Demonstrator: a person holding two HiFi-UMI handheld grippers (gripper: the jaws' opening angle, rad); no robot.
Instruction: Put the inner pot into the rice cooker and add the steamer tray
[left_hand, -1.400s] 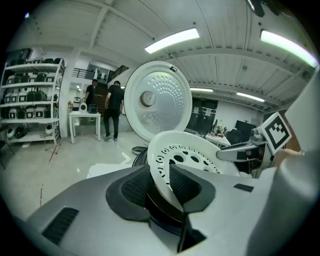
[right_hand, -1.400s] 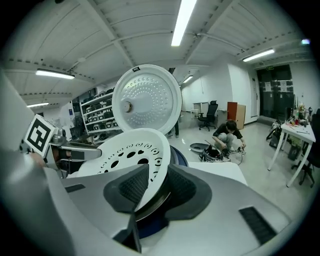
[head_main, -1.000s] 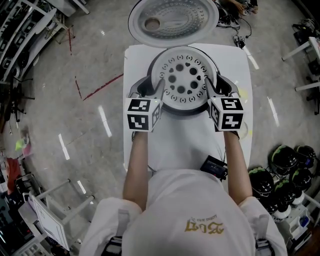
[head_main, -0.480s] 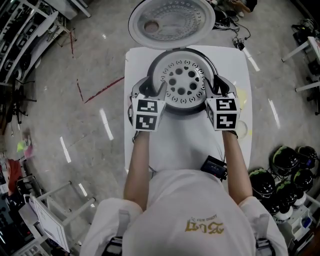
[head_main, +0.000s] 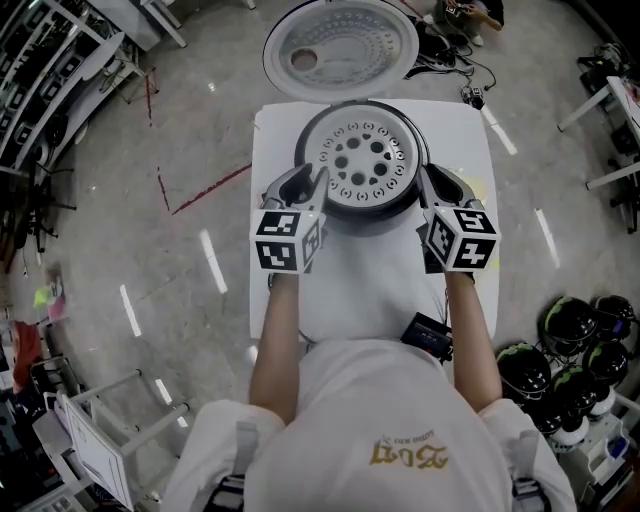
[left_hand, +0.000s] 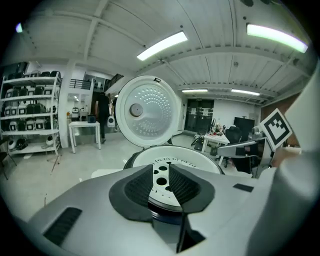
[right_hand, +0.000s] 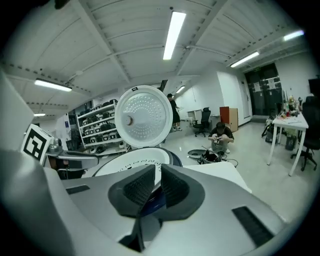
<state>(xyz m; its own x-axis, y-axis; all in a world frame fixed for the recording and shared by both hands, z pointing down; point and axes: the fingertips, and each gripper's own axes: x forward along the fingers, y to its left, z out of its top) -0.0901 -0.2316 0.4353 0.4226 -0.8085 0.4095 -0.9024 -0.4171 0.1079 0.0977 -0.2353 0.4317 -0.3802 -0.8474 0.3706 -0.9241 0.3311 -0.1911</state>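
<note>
The white perforated steamer tray (head_main: 362, 160) lies flat in the top of the rice cooker (head_main: 302, 148), whose round lid (head_main: 340, 48) stands open behind it. The inner pot is hidden under the tray. My left gripper (head_main: 312, 182) is at the cooker's near-left side and my right gripper (head_main: 432, 186) at its near-right side, both just off the tray's rim. Both pairs of jaws have just been closing, with nothing between them. In the left gripper view the left gripper (left_hand: 161, 176) shows a gap with the tray (left_hand: 187, 161) beyond. The right gripper (right_hand: 156, 181) shows a narrower gap before the tray (right_hand: 127, 162).
The cooker stands on a small white table (head_main: 370, 280); a black device (head_main: 428, 333) lies at its near edge. Dark helmets (head_main: 570, 340) sit on the floor at the right, shelving (head_main: 40, 70) at the left. A person (right_hand: 220, 136) crouches by cables far off.
Both grippers have drawn back from the steamer tray's sides toward the person, and their jaws have narrowed. The tray stays in the cooker.
</note>
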